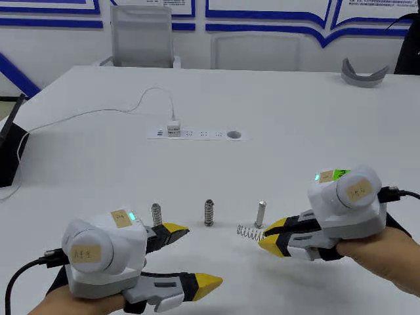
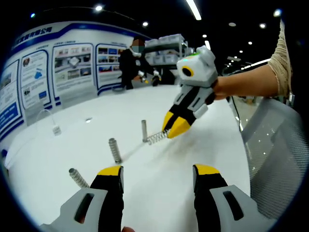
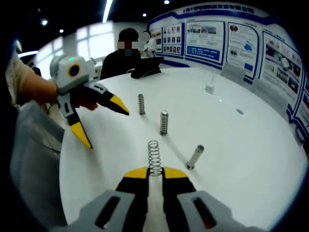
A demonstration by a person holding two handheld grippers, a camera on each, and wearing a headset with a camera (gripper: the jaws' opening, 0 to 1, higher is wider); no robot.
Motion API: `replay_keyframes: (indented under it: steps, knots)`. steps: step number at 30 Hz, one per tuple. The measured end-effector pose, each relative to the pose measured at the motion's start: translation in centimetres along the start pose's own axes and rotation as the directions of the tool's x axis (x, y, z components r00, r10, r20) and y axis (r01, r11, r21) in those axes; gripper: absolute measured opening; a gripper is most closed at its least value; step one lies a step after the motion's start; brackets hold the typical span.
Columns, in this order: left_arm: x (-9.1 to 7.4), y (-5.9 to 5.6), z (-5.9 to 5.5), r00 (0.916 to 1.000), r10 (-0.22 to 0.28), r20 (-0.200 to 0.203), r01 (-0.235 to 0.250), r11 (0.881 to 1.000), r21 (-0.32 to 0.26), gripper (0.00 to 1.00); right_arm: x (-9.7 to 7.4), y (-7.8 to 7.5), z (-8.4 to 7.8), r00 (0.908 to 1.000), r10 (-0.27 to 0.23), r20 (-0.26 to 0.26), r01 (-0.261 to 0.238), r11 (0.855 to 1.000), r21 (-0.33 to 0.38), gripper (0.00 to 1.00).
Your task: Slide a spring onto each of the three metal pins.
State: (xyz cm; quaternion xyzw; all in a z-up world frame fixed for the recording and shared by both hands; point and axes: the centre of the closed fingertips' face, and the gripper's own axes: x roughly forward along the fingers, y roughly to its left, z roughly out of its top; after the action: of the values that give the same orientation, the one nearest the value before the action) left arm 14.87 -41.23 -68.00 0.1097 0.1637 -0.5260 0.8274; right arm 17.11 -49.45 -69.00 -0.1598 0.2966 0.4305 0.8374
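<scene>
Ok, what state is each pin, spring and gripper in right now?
Left pin: upright, spring on it.
Middle pin: upright, spring on it.
Right pin: upright, bare.
Loose spring: pinched at one end, not yet on a pin.
Left gripper: open, empty.
Right gripper: shut on the loose spring.

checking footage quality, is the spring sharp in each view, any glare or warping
Head view: spring small but sharp, light even. Right gripper view: spring crisp, fisheye curves the table edge. Left gripper view: ceiling lights glare, spring softer.
</scene>
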Motion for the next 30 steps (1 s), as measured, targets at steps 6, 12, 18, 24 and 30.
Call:
replay_keyframes:
  steps: [6,12,18,24,30]
  knots:
    - [0.2,-0.2,0.3,0.9999,-0.009,0.006,0.009,1.0,0.012,0.56,-0.4,1.6,1.1,0.9979,0.064,-0.008,-0.064,0.997,-0.047,0.11]
    - [0.3,-0.6,0.5,0.9996,-0.028,0.007,0.028,0.999,0.03,0.51,-0.5,2.8,1.5,0.9934,0.111,-0.028,-0.113,0.99,-0.09,0.11]
    - [0.4,-1.2,0.4,0.9987,-0.051,0.005,0.051,0.998,0.046,0.46,-0.5,4.3,1.6,0.985,0.163,-0.057,-0.169,0.977,-0.131,0.11]
    - [0.5,-1.6,0.4,0.9979,-0.065,0.005,0.064,0.996,0.062,0.41,-0.5,5.0,1.6,0.9783,0.19,-0.083,-0.201,0.967,-0.157,0.11]
    - [0.5,-1.9,0.7,0.9968,-0.079,0.011,0.078,0.994,0.08,0.36,-0.5,5.9,1.7,0.969,0.224,-0.103,-0.24,0.955,-0.177,0.11]
